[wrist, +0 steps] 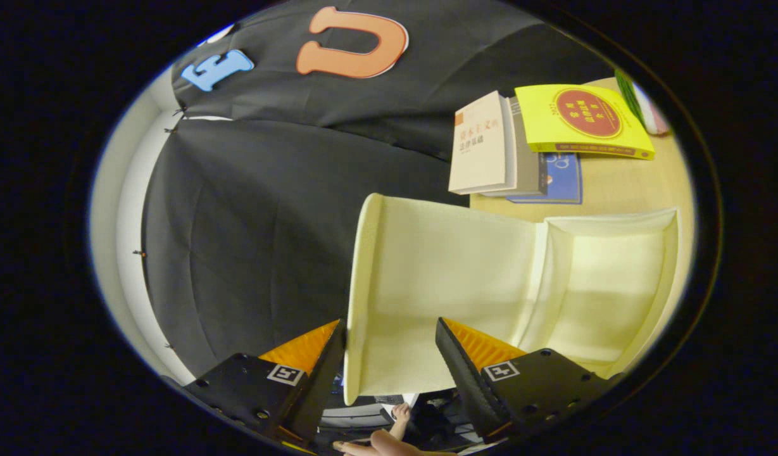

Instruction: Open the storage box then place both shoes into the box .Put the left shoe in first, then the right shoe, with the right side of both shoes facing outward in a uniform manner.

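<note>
Recording booth, black cloth wall draped behind, books stacked at far edge of wooden table

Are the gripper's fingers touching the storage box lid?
Cannot tell. In the gripper view, the lid stands open between the spread fingers; its rim runs right beside one finger, but neither contact nor a gap shows plainly.

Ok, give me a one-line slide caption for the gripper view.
Open gripper straddles the raised lid of the cream storage box, books on the table behind.

Claw rolled sideways, fingers parted, straddling lid edge.
</note>
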`<state>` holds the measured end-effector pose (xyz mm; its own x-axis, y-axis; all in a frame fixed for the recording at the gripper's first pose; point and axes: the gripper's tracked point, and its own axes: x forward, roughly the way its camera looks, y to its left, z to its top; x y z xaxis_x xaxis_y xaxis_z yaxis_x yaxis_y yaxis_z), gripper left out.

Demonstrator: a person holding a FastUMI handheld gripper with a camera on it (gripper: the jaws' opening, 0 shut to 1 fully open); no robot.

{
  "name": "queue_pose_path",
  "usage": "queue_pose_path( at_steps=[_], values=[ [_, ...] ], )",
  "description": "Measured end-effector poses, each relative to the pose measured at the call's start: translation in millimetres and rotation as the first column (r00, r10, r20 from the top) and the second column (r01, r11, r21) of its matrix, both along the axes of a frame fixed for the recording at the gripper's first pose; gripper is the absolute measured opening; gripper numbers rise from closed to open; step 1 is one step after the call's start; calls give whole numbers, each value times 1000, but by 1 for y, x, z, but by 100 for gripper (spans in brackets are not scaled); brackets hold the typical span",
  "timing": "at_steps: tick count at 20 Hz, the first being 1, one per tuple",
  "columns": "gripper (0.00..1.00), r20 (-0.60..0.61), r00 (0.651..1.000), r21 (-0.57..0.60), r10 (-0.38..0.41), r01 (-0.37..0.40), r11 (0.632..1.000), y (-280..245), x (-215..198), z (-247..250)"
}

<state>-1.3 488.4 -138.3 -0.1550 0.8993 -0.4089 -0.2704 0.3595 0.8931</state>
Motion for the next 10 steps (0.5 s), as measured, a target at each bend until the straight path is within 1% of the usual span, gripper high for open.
queue_pose_path(
  at_steps=[3,4,5,7,8,10],
  values=[
    [87,49,999,-18,23,-22,1000,-20,-1,1],
    [89,72,997,-33,24,-22,999,-30,1,-2],
    [89,94,995,-53,21,-16,998,-43,7,-8],
    [89,131,991,-96,4,9,995,-71,22,-21],
    [95,143,990,-119,-10,27,993,-88,30,-30],
    [95,145,989,-153,-41,63,986,-121,46,-46]
  ],
)
